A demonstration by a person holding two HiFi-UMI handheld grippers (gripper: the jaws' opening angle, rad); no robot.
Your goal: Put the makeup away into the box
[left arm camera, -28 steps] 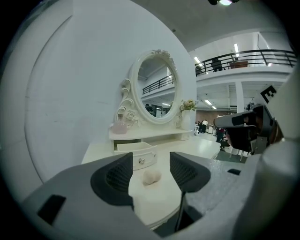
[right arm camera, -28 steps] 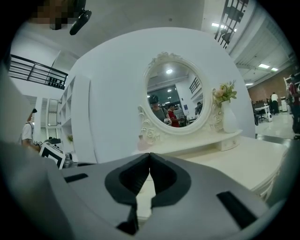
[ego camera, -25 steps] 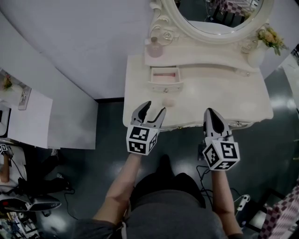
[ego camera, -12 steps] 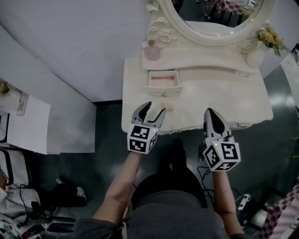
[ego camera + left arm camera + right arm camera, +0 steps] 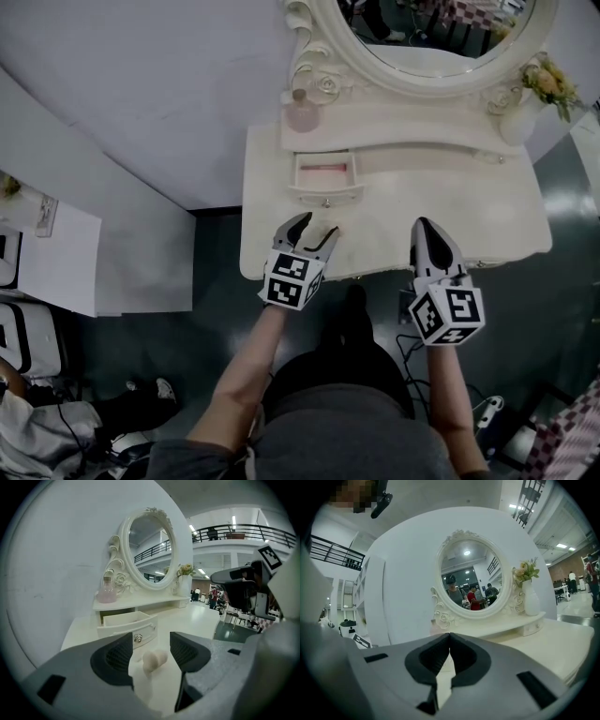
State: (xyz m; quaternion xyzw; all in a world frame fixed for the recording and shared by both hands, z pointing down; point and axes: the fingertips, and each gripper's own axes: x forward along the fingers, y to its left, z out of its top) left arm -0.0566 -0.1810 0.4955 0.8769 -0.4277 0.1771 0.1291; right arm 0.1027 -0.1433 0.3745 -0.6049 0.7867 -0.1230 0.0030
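A small beige makeup sponge [image 5: 154, 659] lies on the cream dressing table [image 5: 450, 197], just in front of the open little drawer [image 5: 324, 175]. My left gripper [image 5: 315, 227] is open at the table's front edge. In the left gripper view its jaws [image 5: 151, 641] stand on either side of the sponge without touching it. In the head view the left gripper hides most of the sponge. My right gripper [image 5: 424, 228] is shut and empty over the front edge further right, and its jaws [image 5: 450, 637] meet.
A pink perfume bottle [image 5: 302, 114] stands on the raised shelf left of the oval mirror [image 5: 441, 37]. A white vase with flowers [image 5: 539, 89] stands on the shelf's right end. The drawer [image 5: 126, 623] sticks out towards me. A white wall runs along the left.
My left gripper has moved forward over the table edge, so its open jaws now flank the sponge. The right gripper has held its place.
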